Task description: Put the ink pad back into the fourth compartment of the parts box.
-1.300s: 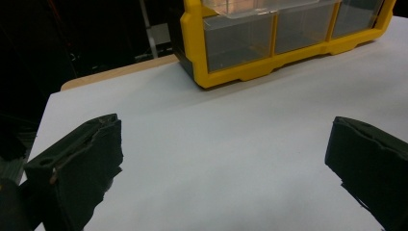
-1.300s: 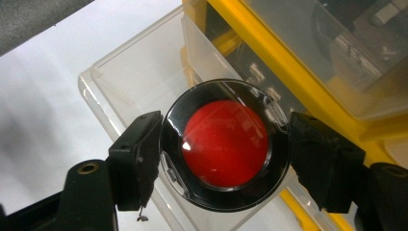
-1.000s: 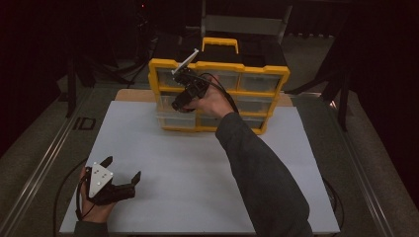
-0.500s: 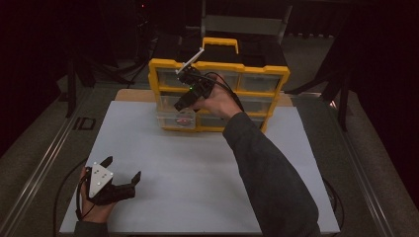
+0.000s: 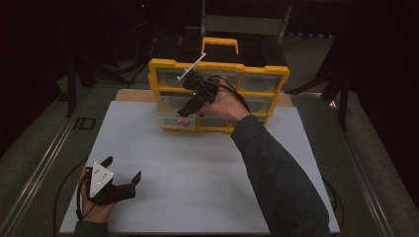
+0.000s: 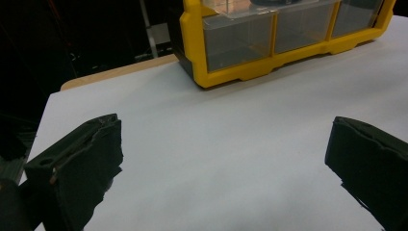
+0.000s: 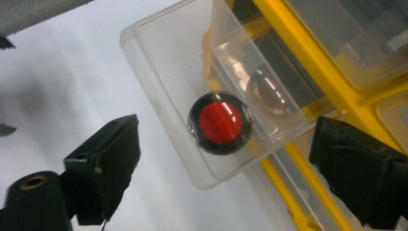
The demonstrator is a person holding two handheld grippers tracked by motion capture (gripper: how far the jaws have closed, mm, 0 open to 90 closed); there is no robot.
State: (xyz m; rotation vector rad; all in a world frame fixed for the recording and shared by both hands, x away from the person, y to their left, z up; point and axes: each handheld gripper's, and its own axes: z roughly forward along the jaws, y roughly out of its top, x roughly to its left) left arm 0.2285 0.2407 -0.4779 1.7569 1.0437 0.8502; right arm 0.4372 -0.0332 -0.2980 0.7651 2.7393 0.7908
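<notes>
A yellow organizer with clear drawers stands at the back of the white board. Its bottom-left drawer is pulled out, and in the right gripper view this drawer holds a round red piece with a black rim. My right gripper hovers just above that drawer, open, its jaws on either side of the red piece and not touching it. My left gripper rests low at the near left of the board, open and holding nothing.
The organizer's lower corner sits ahead of the left gripper. A white board covers a wooden table whose edge shows at the back left. Metal rails run along both sides. A cable trails over the right hand.
My right gripper has dropped a little and tilted down toward the bottom-left drawer. The left gripper has stayed put.
</notes>
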